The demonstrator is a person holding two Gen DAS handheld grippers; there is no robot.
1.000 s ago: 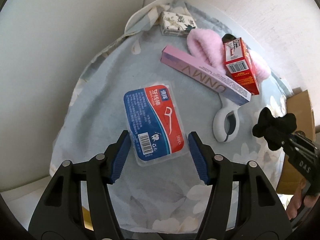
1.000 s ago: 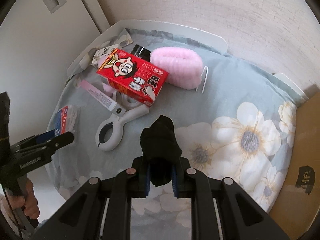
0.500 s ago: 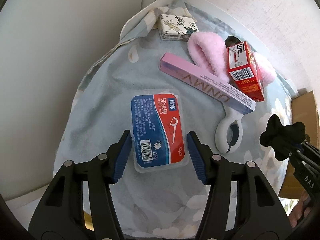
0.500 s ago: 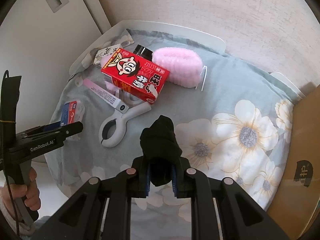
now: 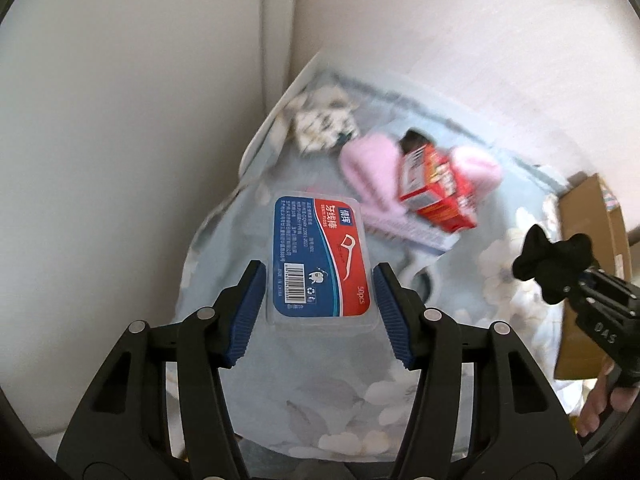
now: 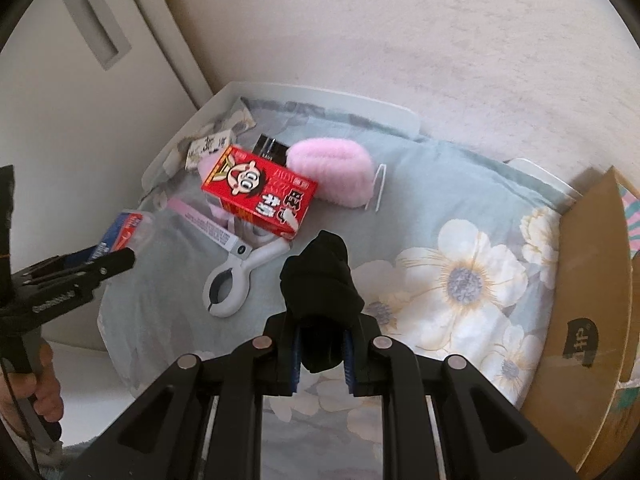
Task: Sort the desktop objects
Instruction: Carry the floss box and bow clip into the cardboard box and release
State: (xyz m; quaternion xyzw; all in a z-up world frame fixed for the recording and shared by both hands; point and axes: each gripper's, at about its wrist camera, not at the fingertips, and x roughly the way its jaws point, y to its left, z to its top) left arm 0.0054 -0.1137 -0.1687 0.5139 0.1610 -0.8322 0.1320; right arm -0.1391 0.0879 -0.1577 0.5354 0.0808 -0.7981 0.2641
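Observation:
My left gripper (image 5: 319, 294) has closed on a clear dental floss box (image 5: 320, 258) with a red and blue label and holds it lifted above the floral cloth (image 5: 280, 368). The box also shows in the right wrist view (image 6: 126, 230), tilted at the left gripper's (image 6: 100, 262) tip. My right gripper (image 6: 320, 354) is shut on a black fabric bundle (image 6: 320, 280), also seen in the left wrist view (image 5: 554, 258). A red drink carton (image 6: 260, 196), pink fluffy headband (image 6: 332, 168), pink slim box (image 6: 204, 226) and white clip (image 6: 236, 276) lie on the cloth.
A brown cardboard box (image 6: 588, 312) stands at the right edge of the cloth. A small patterned packet (image 5: 324, 126) and a black item (image 6: 272, 148) lie at the back by the white tray rim (image 6: 320, 94). Walls close in behind and left.
My left gripper has closed on the floss box and lifted it off the cloth, tilting upward. The right gripper still holds the black bundle and has shifted slightly.

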